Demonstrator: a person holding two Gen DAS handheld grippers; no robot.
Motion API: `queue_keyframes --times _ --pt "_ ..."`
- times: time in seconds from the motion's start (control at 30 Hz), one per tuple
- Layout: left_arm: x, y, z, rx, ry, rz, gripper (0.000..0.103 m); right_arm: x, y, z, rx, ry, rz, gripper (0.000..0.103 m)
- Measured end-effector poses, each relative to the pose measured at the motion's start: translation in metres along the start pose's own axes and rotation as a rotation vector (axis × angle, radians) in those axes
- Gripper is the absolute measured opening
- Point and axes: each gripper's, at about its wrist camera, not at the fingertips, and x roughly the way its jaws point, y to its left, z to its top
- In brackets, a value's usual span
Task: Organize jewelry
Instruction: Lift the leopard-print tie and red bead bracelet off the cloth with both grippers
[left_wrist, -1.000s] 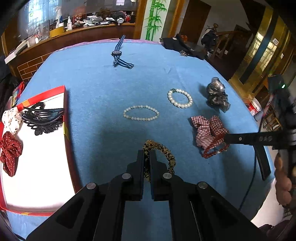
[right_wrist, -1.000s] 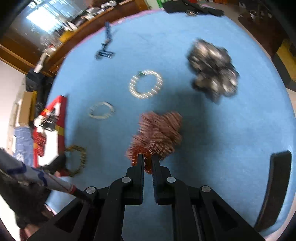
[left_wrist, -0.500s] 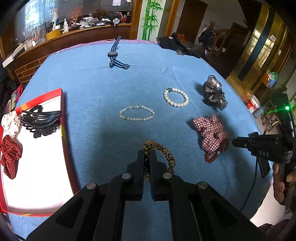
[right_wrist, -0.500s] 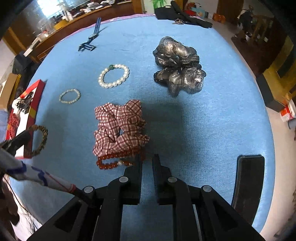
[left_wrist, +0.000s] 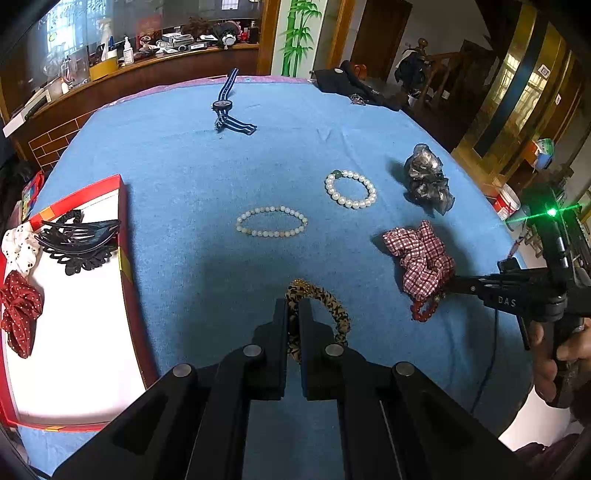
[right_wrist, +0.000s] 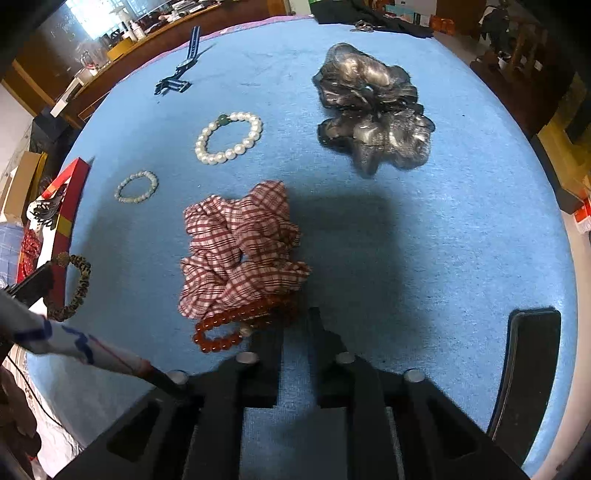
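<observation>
Leopard band (left_wrist: 321, 306) sits near-centre on the blue cloth (left_wrist: 192, 177), clamped at its near-left arc by my left gripper (left_wrist: 293, 314), fingers drawn tight on it. Its long axis runs near-to-far with a slight lean right; the free loop lies right of the jaws.

Changes: left side no change vs 1 s ago; the grip holds and the band hasn't moved. My right gripper (right_wrist: 295, 325) was pressed together over the red beads (right_wrist: 236, 325) 1 s ago; now fingers stand apart, tips just right of the beads, nothing held. Beads lie by the near edge of the plaid scrunchie (right_wrist: 240, 251), touching it.

Reading: right pick not secured, needs a re-approach. Left item ready to go to the red tray (left_wrist: 125, 273) at left, which already holds clip, bow and white scrunchie. Two pearl bracelets, grey scrunchie (right_wrist: 373, 107) and watch (left_wrist: 225, 107) unsorted, farther out.
</observation>
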Motion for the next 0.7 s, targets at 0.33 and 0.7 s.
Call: queue_keyframes --times 0.33,0.7 --pt "0.0 -0.001 0.002 0.005 -0.005 -0.009 0.005 -0.045 0.0 -0.011 0.002 -0.062 0.035 0.001" --pt "-0.002 -0.003 -0.003 0.012 0.004 -0.003 0.005 -0.004 -0.011 -0.004 0.008 -0.012 0.04 0.007"
